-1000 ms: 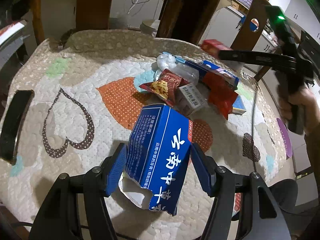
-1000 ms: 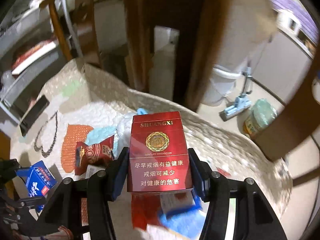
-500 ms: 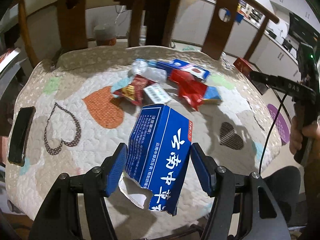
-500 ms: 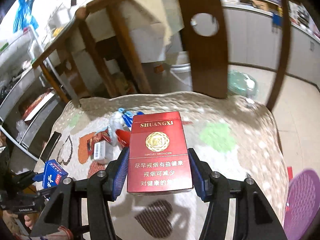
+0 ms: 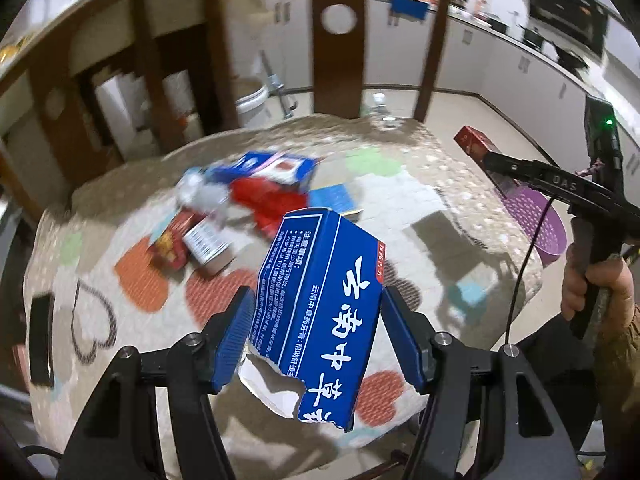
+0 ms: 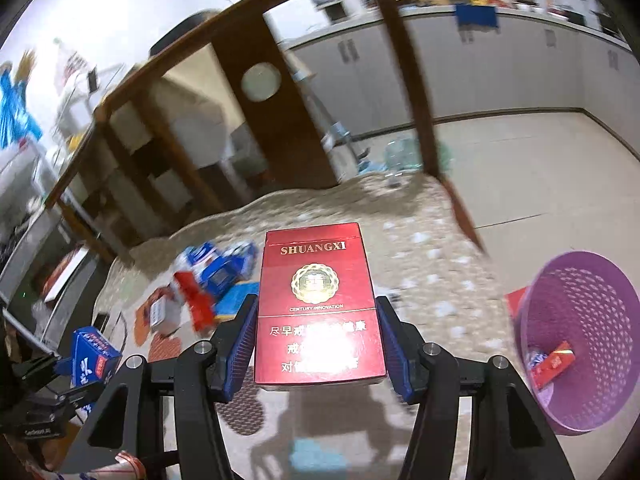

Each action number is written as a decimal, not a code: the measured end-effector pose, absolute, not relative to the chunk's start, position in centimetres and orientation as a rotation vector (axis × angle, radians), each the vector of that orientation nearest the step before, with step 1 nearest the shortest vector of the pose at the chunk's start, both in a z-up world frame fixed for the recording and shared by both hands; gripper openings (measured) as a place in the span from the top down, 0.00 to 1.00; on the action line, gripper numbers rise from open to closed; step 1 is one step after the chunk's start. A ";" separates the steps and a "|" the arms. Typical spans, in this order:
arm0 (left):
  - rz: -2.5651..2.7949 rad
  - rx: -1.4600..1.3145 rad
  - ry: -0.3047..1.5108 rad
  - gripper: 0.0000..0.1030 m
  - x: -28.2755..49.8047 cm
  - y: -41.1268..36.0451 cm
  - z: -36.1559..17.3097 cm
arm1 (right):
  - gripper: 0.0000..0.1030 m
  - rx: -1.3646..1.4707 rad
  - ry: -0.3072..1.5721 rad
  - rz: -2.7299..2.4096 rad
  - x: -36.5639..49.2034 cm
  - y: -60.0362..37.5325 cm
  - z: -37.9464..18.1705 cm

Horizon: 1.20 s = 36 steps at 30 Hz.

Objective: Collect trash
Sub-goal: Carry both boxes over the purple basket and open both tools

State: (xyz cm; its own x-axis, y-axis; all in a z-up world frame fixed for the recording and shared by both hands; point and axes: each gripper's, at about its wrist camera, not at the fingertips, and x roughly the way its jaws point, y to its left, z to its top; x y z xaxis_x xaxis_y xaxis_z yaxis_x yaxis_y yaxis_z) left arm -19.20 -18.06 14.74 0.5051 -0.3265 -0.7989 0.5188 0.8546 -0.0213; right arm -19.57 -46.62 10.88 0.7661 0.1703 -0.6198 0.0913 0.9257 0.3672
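Note:
My left gripper (image 5: 318, 340) is shut on a torn blue carton (image 5: 324, 312) with white lettering, held above the quilted seat cover (image 5: 420, 200). My right gripper (image 6: 316, 344) is shut on a red cigarette pack (image 6: 318, 304), its pads against both sides. From the left wrist view that red pack (image 5: 474, 142) hangs at the right, just above a purple perforated bin (image 5: 536, 220). In the right wrist view the purple bin (image 6: 584, 312) stands at the right with red wrappers inside. More trash (image 5: 256, 196) lies piled on the cover: a blue and red box, a red wrapper, crumpled plastic, a snack bag.
A wooden chair back (image 5: 338, 36) rises behind the cover. A black phone (image 5: 42, 340) lies on the cover's left edge. A white bucket (image 5: 250, 104) and a bottle stand on the floor beyond. A person's hand (image 5: 596, 296) grips the right tool's handle.
Both grippers have swung to the right with their loads. The trash pile has slid left in both views, and the purple bin has come into view at the right.

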 end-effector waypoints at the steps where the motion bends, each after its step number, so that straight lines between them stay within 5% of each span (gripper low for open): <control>1: -0.526 0.244 0.901 0.38 -19.1 -19.0 14.9 | 0.41 0.405 0.689 0.026 -19.9 -47.4 10.7; 36: -0.983 0.323 0.988 0.38 -16.7 -52.5 11.7 | 0.40 0.657 0.546 -0.540 -29.5 -67.3 6.5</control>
State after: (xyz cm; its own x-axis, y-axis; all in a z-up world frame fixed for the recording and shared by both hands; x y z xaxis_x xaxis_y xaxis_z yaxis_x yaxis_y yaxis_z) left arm -16.67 -52.45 11.67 0.1836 -0.5458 -0.8176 0.8144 0.5502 -0.1844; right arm -29.54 -67.32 6.46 0.7292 -0.2881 -0.6207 0.6174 0.6682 0.4151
